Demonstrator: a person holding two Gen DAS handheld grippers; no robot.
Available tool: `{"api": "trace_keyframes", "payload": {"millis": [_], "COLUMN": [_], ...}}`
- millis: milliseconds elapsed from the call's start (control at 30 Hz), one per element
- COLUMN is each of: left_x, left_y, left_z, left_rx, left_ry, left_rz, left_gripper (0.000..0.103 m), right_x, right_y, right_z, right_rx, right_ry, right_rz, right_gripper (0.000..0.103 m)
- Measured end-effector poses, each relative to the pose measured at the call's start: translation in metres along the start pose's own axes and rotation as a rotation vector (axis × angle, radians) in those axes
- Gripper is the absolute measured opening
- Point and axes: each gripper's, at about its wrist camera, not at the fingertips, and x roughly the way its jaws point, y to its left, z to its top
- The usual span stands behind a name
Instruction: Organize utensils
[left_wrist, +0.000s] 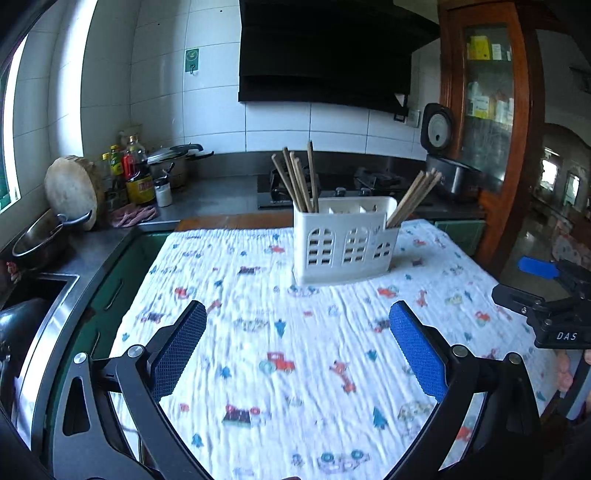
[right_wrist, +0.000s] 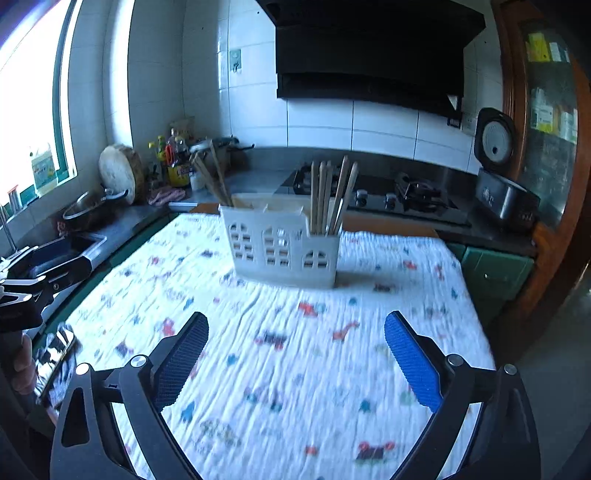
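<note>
While both tools are hovering over the near part of the worktop, neither is gripping anything. The left claw (left_wrist: 297, 345) is standing wide open, its blue pads (left_wrist: 179, 349) well apart, with only the printed cloth (left_wrist: 258, 332) showing between them. The right claw (right_wrist: 293, 350) is likewise standing wide open and empty, its blue pads (right_wrist: 413, 363) spread over the same cloth. In the left wrist view, the right claw's black body is showing at the right edge; in the right wrist view, the left claw's body is showing at the left edge.

Farther out, a white utensil holder (left_wrist: 345, 240) is standing upright on the cloth, toward the far side of the worktop. Its front wall is pierced with window-shaped openings. One bundle of chopsticks (left_wrist: 299, 181) is sitting in the left end compartment, leaning slightly left. A second bundle of chopsticks (left_wrist: 413, 201) is sitting in the right end compartment, leaning right. The middle compartment's contents cannot be made out.

Beyond the worktop, a gas hob (left_wrist: 332, 186) is lying against the tiled wall beneath a black extractor hood (left_wrist: 325, 55). A rice cooker (left_wrist: 448, 173) is standing with its lid raised at the far right. At the far left, bottles (left_wrist: 136, 173), a round chopping board (left_wrist: 72, 190) and a metal pan (left_wrist: 40, 240) are sitting beside a sink (left_wrist: 40, 291).
</note>
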Motion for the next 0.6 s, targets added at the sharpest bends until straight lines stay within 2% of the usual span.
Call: {"api": "trace_keyframes", "payload": {"millis": [167,300,600], "left_x": [-0.007,-0.008,-0.008], "left_y": [-0.003,-0.005,-0.004], "left_z": [-0.024,-0.040,-0.056], "left_rx": [0.010,0.010,0.007], "left_ry": [0.022,0.050,0.084], "left_rz": [0.032,0.025,0.033], "left_gripper": [0.098,0.098,0.098], "right_x": [-0.005,-0.011,-0.013], "right_y": [0.012,0.017,0.020], "right_z": [-0.024,-0.037,-0.059], "right_rx": [-0.023,-0.008,0.022], "right_ry": [0.006,-0.010,0.013], "right_rz": [-0.038,-0.072,-0.055], "right_gripper": [0.094,0.095,0.095]}}
